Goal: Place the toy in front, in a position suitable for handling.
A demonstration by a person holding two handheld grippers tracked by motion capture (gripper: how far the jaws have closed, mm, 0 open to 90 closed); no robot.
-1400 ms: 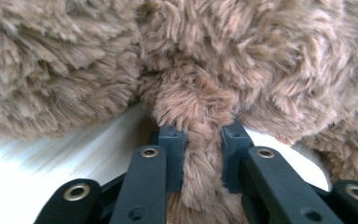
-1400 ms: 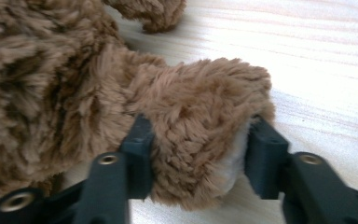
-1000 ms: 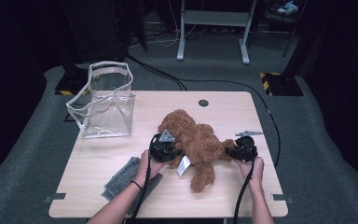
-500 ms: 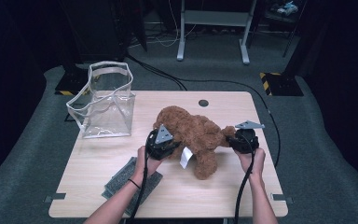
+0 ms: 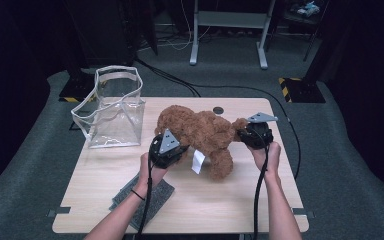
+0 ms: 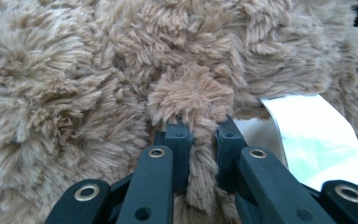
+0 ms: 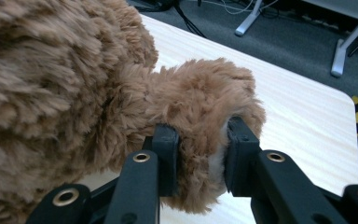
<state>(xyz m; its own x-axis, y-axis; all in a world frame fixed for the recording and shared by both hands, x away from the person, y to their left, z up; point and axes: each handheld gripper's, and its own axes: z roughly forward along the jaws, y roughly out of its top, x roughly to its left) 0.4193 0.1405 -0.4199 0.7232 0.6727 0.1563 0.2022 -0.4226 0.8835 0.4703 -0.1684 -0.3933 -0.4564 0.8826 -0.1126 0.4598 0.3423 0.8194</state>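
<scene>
High view: the brown plush bear (image 5: pixel 202 132) sits at the centre of the wooden table (image 5: pixel 240 200), held at both ends. The left gripper (image 5: pixel 172 150) is at the bear's 8 o'clock side and the right gripper (image 5: pixel 245 134) at its 3 o'clock side. A white label (image 5: pixel 198 161) hangs from the bear at its 6 o'clock edge, just beside the left gripper. A clear plastic bag (image 5: pixel 114 107) stands upright at 10 o'clock on the table, apart from the bear. A grey felt pad (image 5: pixel 145 197) lies flat at 7 o'clock, partly under the person's left forearm. A small dark round fitting (image 5: pixel 218 110) sits in the tabletop at 12 o'clock, just beyond the bear. Left gripper view: the left gripper (image 6: pixel 200 154) has its jaws drawn close together, pinching a narrow tuft of the plush bear (image 6: pixel 121 70); the pile bulges above the pads, and the white label (image 6: pixel 317 135) shows at 3 o'clock. Right gripper view: the right gripper (image 7: pixel 200 158) has its jaws pressed into a rounded limb of the plush bear (image 7: pixel 200 102), and the fur is compressed between the pads. The limb appears raised above the table (image 7: pixel 307 112), which runs toward 2 o'clock.
</scene>
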